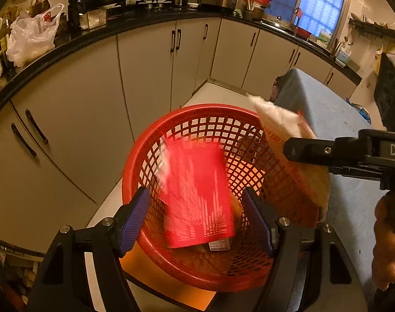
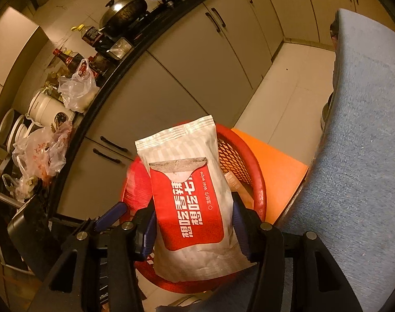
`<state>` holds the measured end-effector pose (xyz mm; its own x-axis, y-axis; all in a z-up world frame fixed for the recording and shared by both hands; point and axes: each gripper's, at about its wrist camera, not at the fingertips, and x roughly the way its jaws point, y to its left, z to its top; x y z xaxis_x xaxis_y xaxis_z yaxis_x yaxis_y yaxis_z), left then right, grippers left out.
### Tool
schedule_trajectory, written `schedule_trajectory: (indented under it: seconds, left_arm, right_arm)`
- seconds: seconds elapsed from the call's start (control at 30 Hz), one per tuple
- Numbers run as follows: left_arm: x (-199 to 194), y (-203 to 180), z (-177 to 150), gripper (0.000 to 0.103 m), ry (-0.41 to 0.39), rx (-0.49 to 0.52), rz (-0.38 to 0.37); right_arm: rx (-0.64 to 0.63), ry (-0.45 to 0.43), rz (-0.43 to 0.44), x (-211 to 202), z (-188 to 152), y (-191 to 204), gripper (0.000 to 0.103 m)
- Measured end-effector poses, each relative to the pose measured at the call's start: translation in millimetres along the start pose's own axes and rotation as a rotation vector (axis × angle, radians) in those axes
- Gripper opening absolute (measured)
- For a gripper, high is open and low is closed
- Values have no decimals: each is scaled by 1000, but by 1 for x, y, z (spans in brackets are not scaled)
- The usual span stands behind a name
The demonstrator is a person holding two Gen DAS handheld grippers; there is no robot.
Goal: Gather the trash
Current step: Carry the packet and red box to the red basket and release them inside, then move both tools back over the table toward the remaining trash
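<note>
Two claws: right claw (image 2: pixel 193 230) grips wipe packet (image 2: pixel 189 197); left claw (image 1: pixel 197 221) gapes over basket (image 1: pixel 145 161).

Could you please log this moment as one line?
left gripper: open, red packet falling into red basket | right gripper: holding wet wipe pack

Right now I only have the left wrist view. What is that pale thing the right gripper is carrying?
Observer: A wet wipe packet, white with a red label printed "Wet wipe".
Operator: Is it gripped properly?
Observer: The right gripper has its jaws closed on the packet's lower half, one on each side edge.
Operator: Is it over the bin?
Observer: The red basket shows directly behind and below the packet.
</note>
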<state>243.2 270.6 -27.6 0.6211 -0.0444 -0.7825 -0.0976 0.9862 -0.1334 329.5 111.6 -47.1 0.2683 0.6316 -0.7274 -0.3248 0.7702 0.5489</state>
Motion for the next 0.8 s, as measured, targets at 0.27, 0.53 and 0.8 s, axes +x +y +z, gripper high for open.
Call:
schedule_trajectory:
  seconds: [0.27, 0.53, 0.8]
  left_arm:
    - [-15, 5, -1, 73, -28, -15, -10]
    - [-35, 1, -2, 73, -60, -7, -11]
    - [-53, -21, -11, 73, -80, 30, -15]
  right_arm:
    - [-10, -20, 14, -11, -3, 4, 61]
    - [-19, -63, 33, -38, -14, 6, 61]
    - [1, -105, 30, -71, -37, -12, 61]
